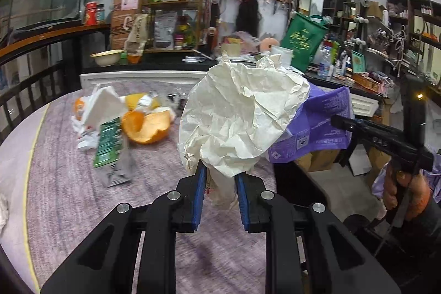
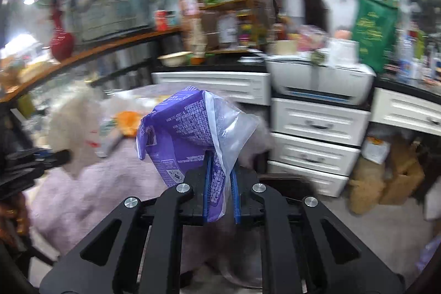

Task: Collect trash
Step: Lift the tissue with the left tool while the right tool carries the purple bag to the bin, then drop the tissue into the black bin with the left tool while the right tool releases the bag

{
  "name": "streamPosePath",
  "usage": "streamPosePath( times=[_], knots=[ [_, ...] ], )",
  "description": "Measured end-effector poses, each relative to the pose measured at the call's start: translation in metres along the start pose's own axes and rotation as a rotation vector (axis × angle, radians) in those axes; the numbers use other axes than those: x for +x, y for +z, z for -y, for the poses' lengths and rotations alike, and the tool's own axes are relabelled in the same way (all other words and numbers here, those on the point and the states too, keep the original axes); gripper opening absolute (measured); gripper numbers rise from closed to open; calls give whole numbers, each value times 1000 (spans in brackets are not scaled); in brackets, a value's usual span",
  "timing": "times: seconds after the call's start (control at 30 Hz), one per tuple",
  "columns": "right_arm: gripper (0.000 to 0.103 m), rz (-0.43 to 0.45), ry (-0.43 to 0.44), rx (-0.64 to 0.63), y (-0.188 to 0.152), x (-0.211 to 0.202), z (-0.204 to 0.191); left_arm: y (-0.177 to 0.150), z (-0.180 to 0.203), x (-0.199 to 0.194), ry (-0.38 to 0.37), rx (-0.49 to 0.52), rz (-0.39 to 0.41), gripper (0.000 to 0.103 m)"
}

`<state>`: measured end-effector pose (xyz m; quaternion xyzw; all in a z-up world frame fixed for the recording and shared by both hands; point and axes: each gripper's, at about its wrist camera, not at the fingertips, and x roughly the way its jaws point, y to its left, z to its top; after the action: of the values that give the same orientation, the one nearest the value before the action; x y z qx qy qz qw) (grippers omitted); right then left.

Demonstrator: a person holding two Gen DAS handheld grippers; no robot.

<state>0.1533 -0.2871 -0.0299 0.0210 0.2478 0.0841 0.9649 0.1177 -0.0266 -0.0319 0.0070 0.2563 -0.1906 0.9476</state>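
Note:
My left gripper is shut on a big crumpled white paper, held above the purple-clothed table. My right gripper is shut on a purple printed plastic wrapper that stands up between its blue pads. In the left wrist view that purple wrapper shows behind the white paper, with the right gripper's black body and a gloved hand at the right. More trash lies on the table: orange peel, a green packet, white tissue.
White drawers and a printer stand past the table's right edge. A cluttered black counter with a bowl and a green bag runs along the back. Brown bags sit on the floor at the right.

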Motion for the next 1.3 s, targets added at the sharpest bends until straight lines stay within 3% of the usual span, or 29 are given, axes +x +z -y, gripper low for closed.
streamPosePath(
  times=[0.17,0.33,0.43,0.5,0.53,0.83,1.07,1.3],
  knots=[
    [13,-71,-190,-6,-22,23,39,10,30,22,-85,-3,-8,22],
    [16,-203,-246,17,-54,61,66,15,66,45,-154,23,-39,22],
    [36,-244,-256,65,-73,70,77,10,88,61,-183,47,-71,22],
    [74,-260,-264,104,-83,72,85,8,99,73,-206,50,-103,22],
    [76,-249,-262,129,-85,71,89,6,106,81,-213,52,-121,22],
    [81,-190,-342,260,-92,32,123,-10,148,143,-221,79,-264,22],
    [83,-155,-391,322,-94,4,146,-20,156,178,-211,70,-368,22],
    [83,-134,-381,344,-92,-4,146,-29,154,198,-199,40,-447,22]
  ],
)
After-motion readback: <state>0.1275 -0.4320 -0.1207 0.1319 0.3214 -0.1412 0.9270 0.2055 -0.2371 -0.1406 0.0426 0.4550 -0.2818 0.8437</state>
